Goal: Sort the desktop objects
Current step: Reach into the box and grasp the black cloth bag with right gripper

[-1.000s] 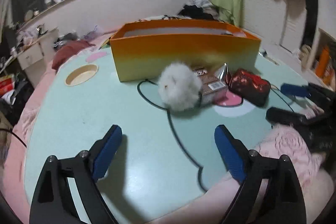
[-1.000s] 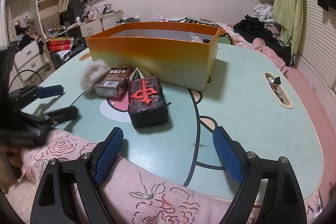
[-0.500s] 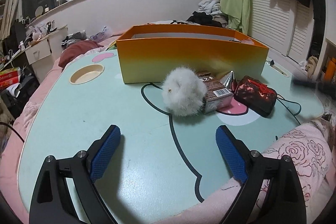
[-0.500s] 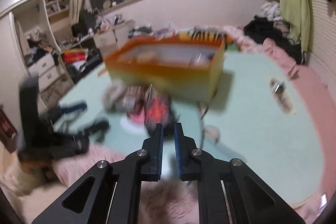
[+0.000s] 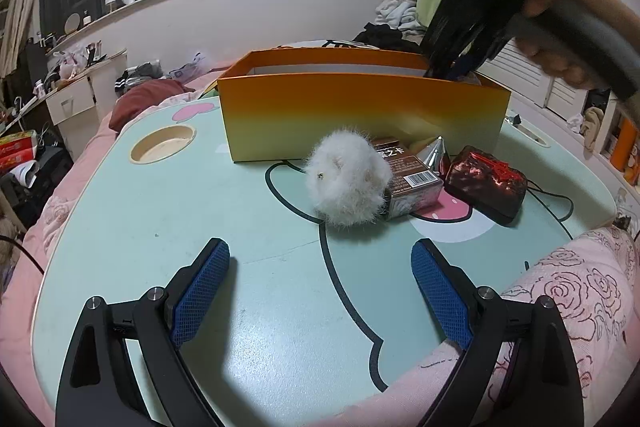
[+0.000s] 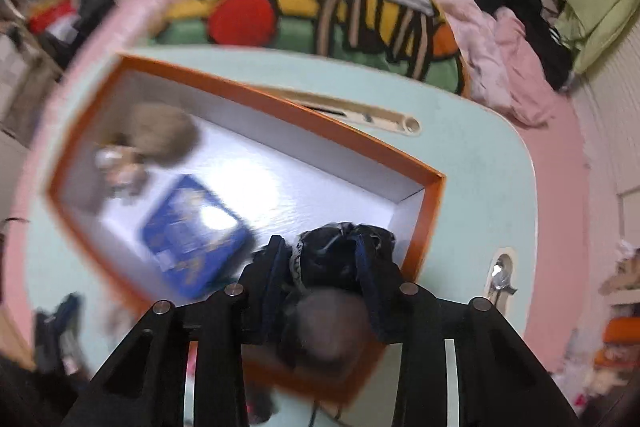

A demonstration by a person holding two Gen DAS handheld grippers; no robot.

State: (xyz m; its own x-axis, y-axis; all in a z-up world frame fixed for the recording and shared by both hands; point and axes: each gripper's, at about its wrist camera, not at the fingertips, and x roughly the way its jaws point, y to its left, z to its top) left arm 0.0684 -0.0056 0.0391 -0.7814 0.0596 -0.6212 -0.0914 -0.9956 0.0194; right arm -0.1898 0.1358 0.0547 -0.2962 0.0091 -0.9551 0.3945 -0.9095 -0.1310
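The orange box point(image 5: 360, 115) stands at the back of the mint-green table point(image 5: 160, 227). In front of it lie a white fluffy ball point(image 5: 346, 183), a brown card pack point(image 5: 408, 179), a silver cone point(image 5: 436, 155) and a dark red block point(image 5: 484, 183). My left gripper point(image 5: 320, 255) hovers open and empty short of the ball. A hand holds my right gripper point(image 5: 450, 69) pointing steeply down into the box's right end. Its jaws point(image 6: 320, 251) are opening, with a black crumpled thing point(image 6: 340, 251) lying in the orange box point(image 6: 280, 107) between them. A blue pack point(image 6: 192, 235) and a brown fluffy thing point(image 6: 160, 131) also lie inside, blurred.
A round cup recess point(image 5: 162, 147) sits in the table's left side. A pink rose-patterned blanket point(image 5: 580, 287) covers the near right edge. A slot recess point(image 6: 360, 115) runs behind the box. Bedding and clothes point(image 6: 500, 27) surround the table.
The right gripper shut, then swung from the table's near right edge up over the orange box, tipped steeply downward, and its jaws have parted again. The left gripper stayed put and open.
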